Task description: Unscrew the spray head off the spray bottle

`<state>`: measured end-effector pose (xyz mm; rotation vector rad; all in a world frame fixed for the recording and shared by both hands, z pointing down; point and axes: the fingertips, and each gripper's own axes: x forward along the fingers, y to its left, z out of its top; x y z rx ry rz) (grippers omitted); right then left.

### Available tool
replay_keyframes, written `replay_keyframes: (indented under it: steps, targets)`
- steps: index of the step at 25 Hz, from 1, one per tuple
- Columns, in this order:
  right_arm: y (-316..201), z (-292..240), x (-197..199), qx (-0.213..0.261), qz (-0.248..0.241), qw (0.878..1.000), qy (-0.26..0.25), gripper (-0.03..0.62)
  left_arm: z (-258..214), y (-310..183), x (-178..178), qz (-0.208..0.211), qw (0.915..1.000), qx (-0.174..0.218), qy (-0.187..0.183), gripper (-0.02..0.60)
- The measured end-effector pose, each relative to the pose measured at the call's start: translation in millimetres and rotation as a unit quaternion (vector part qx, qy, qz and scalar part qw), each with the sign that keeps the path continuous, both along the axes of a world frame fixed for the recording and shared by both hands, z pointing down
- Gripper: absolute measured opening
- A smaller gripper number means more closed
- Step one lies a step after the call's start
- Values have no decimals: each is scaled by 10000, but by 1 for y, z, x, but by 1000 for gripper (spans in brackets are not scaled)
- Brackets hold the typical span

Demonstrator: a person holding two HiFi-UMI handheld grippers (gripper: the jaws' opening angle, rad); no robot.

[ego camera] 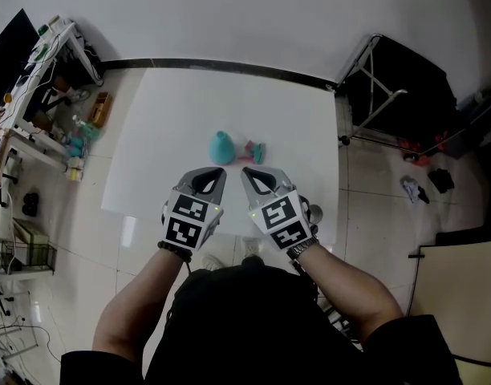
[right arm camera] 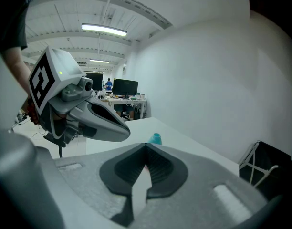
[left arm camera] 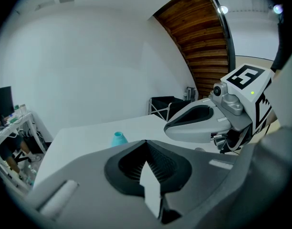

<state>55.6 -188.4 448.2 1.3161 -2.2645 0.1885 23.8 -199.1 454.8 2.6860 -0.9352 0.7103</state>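
Note:
A teal spray bottle (ego camera: 221, 147) stands without its head near the middle of the white table (ego camera: 165, 119). The pink and teal spray head (ego camera: 253, 151) lies just to its right, apart from it. My left gripper (ego camera: 219, 170) and right gripper (ego camera: 246, 171) hover side by side at the table's near edge, just short of both parts, and both are shut and empty. In the left gripper view the bottle's open neck (left arm camera: 119, 138) shows beyond my shut jaws, with the right gripper (left arm camera: 203, 120) alongside. The right gripper view shows the bottle (right arm camera: 156, 138) ahead and the left gripper (right arm camera: 96, 118) beside it.
A cluttered shelf rack (ego camera: 45, 95) stands left of the table. A black folding stand (ego camera: 390, 87) sits at the right, with small items (ego camera: 426, 179) on the tiled floor. A white wall (ego camera: 229, 14) runs behind the table.

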Motion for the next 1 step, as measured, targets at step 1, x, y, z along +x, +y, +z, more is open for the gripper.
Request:
replay_keyframes:
  steps: [1]
  targets:
    - [1,0,0,-1,1,10000,0,-9,0,1,0,2,10000,-3,-3,15]
